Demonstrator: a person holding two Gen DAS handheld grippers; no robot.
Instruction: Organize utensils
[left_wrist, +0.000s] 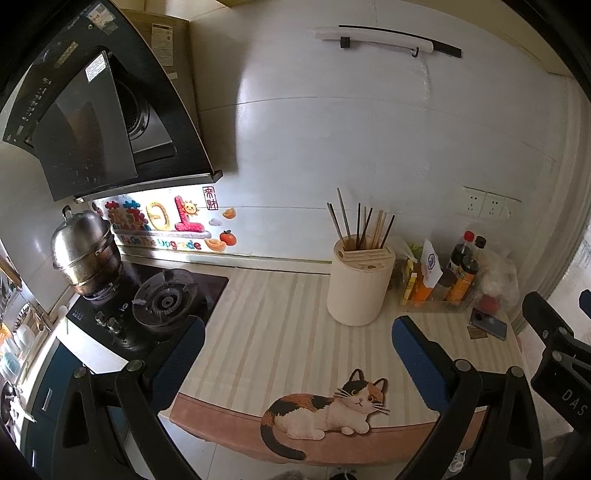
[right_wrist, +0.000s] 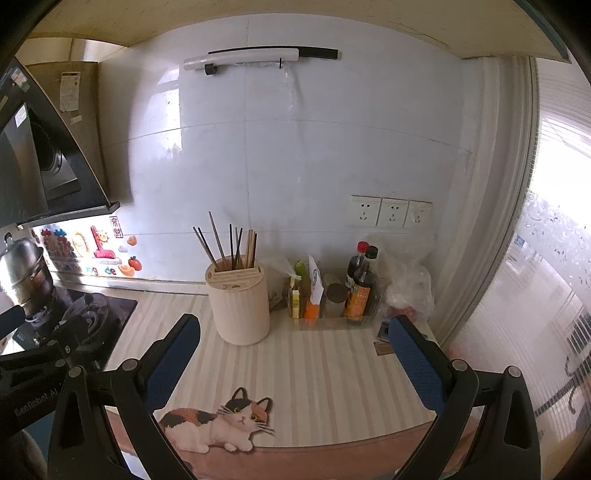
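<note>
We hold left gripper (left_wrist: 297, 363) and right gripper (right_wrist: 293, 363) above the striped tabletop (right_wrist: 325, 373), fingers wide apart, empty. Cream cylindrical utensil holder (right_wrist: 238, 308) stands upright mid-tabletop, dark and wooden chopsticks (right_wrist: 236, 243) in it. Clear rectangular tray (right_wrist: 332, 321) beside it holds sauce bottles (right_wrist: 364, 284).

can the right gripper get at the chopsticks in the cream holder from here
Probably yes. The right gripper is open and empty, and the striped countertop between it and the cream cylindrical holder is bare. The dark and wooden chopsticks stand upright with free tops.
</note>
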